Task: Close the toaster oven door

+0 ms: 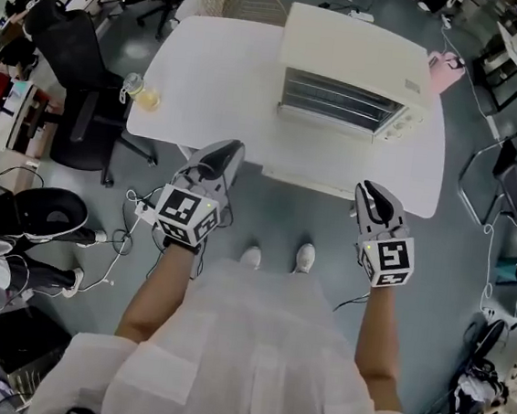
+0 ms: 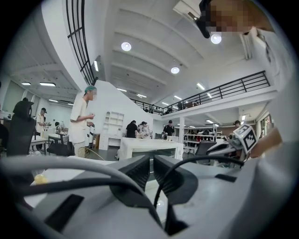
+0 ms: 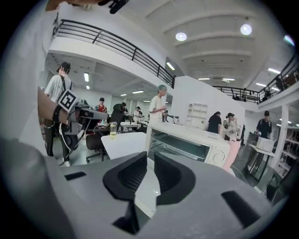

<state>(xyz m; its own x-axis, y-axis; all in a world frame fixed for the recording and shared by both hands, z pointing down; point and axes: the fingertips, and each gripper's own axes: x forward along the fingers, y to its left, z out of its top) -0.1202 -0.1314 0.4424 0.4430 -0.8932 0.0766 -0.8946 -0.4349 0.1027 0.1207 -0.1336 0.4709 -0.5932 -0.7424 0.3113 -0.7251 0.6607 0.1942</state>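
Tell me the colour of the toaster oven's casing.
The toaster oven is cream-white; the head view shows it best.

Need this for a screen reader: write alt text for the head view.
A cream boxy toaster oven, wire racks showing at its front, sits on a white rectangular table. Below, the left gripper and right gripper hover near the table's edge, both empty.

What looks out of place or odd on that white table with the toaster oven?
Nothing spilled or broken. The cup of yellow liquid stands right at the table's left edge, where it could be knocked off. The toaster oven stands upright; whether its door is fully shut I cannot tell.
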